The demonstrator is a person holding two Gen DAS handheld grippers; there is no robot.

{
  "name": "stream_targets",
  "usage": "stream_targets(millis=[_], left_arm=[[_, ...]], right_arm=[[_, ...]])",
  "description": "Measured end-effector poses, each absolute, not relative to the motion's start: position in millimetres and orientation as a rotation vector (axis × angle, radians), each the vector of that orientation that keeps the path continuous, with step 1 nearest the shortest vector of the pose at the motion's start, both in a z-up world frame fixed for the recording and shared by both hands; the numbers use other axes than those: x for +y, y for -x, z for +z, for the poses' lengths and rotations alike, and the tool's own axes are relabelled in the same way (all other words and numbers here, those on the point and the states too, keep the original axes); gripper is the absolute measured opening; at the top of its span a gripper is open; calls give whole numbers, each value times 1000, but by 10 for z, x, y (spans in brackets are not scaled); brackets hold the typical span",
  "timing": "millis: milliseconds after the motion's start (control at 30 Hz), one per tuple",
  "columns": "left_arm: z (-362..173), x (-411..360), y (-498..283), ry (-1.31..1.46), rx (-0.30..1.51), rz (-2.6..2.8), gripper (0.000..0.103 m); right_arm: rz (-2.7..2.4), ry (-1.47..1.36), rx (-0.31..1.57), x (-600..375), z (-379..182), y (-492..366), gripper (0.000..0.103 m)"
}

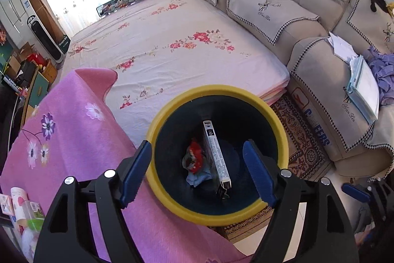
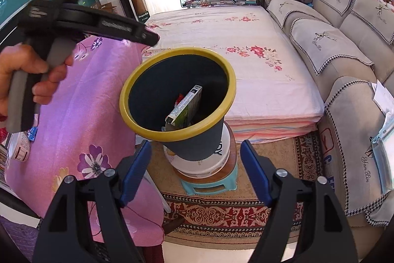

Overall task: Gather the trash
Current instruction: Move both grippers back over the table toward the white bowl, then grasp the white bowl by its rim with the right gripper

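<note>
You are holding the left tongs point(image 1: 197, 171) spread apart and empty directly over the yellow-rimmed dark plastic trash bin point(image 1: 157, 130), which is standing on a white bucket point(image 2: 221, 159) atop a teal stool point(image 2: 209, 185), just beside the pink flowered cloth point(image 1: 73, 130). Inside the bin, a long grey-and-white carton point(image 1: 216, 154) is leaning beside a red crumpled wrapper point(image 1: 195, 157) and a blue scrap point(image 1: 197, 178). The drop looks done, so you should be lifting straight up, keeping the blue pads point(image 1: 136, 169) clear of the rim. Your right tongs point(image 2: 197, 171) are waiting apart and empty, near the bin's base. More packets point(image 1: 19, 208) seem to be lying at the cloth's left edge; those look like your next pickup.
</note>
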State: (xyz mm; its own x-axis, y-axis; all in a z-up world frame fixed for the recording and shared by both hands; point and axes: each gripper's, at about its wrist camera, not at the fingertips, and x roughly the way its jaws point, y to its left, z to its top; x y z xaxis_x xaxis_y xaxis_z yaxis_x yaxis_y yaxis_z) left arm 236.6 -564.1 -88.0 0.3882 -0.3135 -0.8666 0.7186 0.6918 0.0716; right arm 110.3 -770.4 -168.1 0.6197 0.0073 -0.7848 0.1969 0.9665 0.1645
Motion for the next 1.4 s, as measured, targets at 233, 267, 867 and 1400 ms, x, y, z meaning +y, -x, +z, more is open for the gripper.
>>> stream_targets(millis=[233, 267, 867, 1400], left_arm=[[142, -4445, -1861, -366, 737, -652, 98], [223, -4234, -1791, -351, 714, -634, 98], [-99, -489, -1070, -40, 706, -138, 98], [-514, 356, -920, 83, 740, -41, 98]], right_arm=[[-60, -212, 902, -7434, -1646, -1220, 71], [-48, -203, 903, -7380, -1643, -1247, 71], [482, 20, 890, -4947, -1290, -1686, 72], [639, 215, 988, -3532, -1589, -1951, 91]])
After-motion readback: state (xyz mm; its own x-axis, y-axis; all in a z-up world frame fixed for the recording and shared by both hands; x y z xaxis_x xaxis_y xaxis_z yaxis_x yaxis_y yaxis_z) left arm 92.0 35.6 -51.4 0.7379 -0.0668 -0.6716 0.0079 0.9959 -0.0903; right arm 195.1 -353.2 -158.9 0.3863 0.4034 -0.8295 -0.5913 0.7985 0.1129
